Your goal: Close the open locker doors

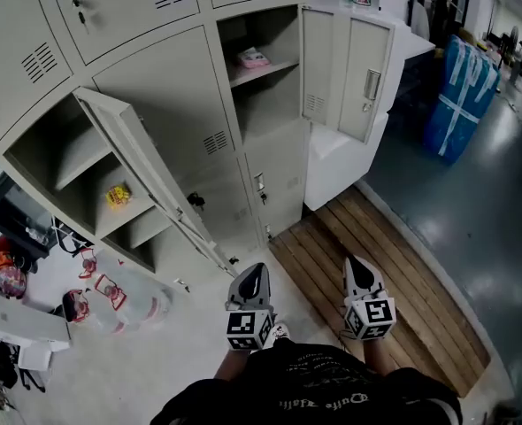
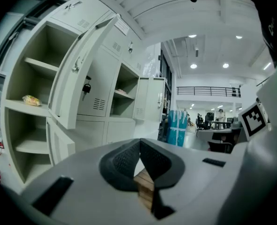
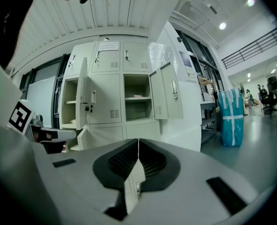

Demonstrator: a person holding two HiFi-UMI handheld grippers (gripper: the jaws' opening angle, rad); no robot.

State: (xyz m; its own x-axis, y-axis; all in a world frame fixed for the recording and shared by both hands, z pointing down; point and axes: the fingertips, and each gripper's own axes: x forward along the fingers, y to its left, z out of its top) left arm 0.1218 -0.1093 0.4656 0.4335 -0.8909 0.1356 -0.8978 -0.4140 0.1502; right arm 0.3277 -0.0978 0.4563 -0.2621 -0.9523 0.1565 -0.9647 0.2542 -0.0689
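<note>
A big, bright hall with a grey polished floor holds a bank of pale grey lockers [image 1: 164,104], with a strip of wooden decking [image 1: 394,290] at its foot.

Judging by how the doors stand, none of the closing is done. Toward the bank's left edge, the left open door [image 1: 133,162] juts straight out from a compartment with a yellow packet [image 1: 118,196] on its shelf. Below it, a lower door [image 2: 58,142] also looks ajar. In the bank's right column, the right open door [image 1: 358,78] is swung wide past the bank's right edge, baring a shelf with a pink item [image 1: 254,57].

The left gripper [image 1: 259,271] and the right gripper [image 1: 355,264] are held low in front of the person, above the decking and well apart from every door. Each has its jaws pressed together on nothing (each gripper's own view shows the pads meeting). So two doors, probably three, are left to be pushed shut, and the left one is nearer.
</note>
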